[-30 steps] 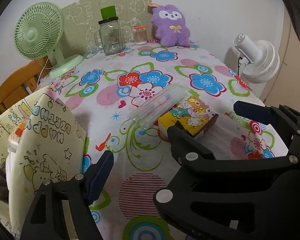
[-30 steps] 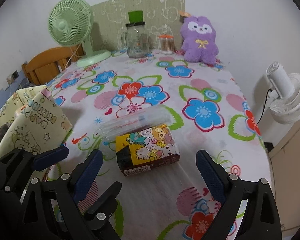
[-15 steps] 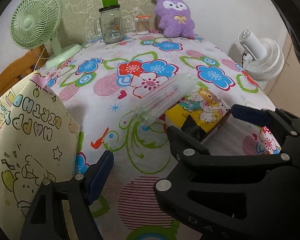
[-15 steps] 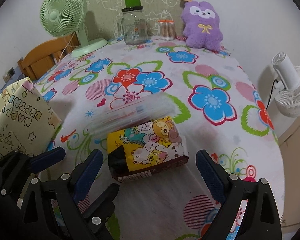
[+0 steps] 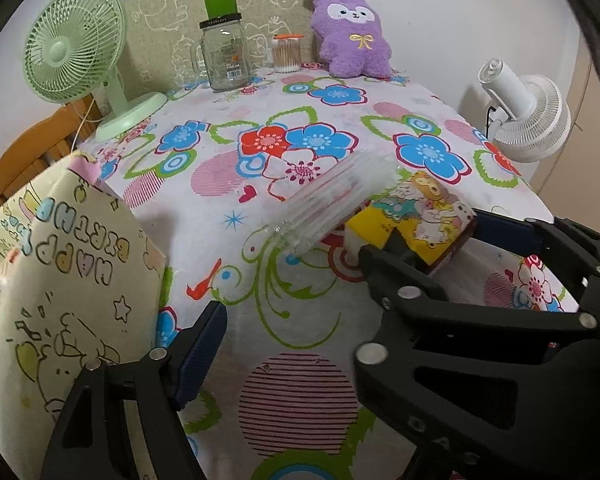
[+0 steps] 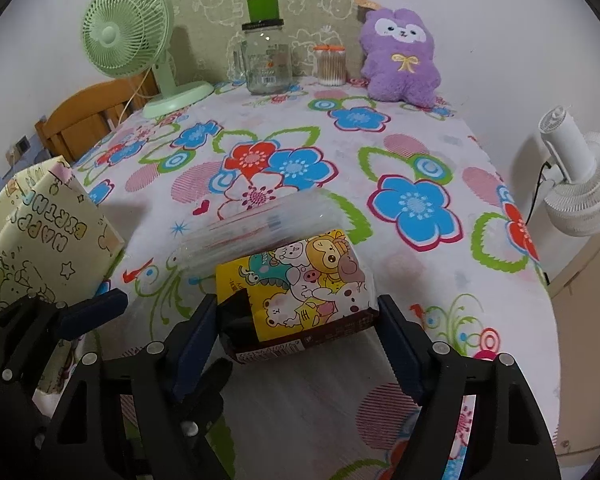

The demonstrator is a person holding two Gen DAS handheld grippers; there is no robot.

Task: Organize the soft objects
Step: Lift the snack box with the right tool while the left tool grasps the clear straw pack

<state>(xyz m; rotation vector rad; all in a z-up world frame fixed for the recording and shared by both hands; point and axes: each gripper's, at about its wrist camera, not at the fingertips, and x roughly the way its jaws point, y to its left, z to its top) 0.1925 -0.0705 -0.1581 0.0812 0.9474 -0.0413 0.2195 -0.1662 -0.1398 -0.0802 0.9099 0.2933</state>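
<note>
Floral tablecloth (image 6: 440, 136) covers the table. Birthday gift bag (image 6: 40, 240) stands at its left edge. Right gripper (image 6: 296, 316): jaws just closed in, pads now against both sides of the cartoon-printed tissue pack (image 6: 300, 280), near table centre. Clear plastic packet (image 6: 256, 232) lies just behind the pack, touching it. Left gripper (image 5: 292, 316) hovers, jaws wide, empty.

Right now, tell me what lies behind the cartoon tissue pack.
A clear plastic packet lies right behind the cartoon tissue pack, against its far edge. Whether they overlap there is hidden. The right gripper has just been closing around the pack.
</note>
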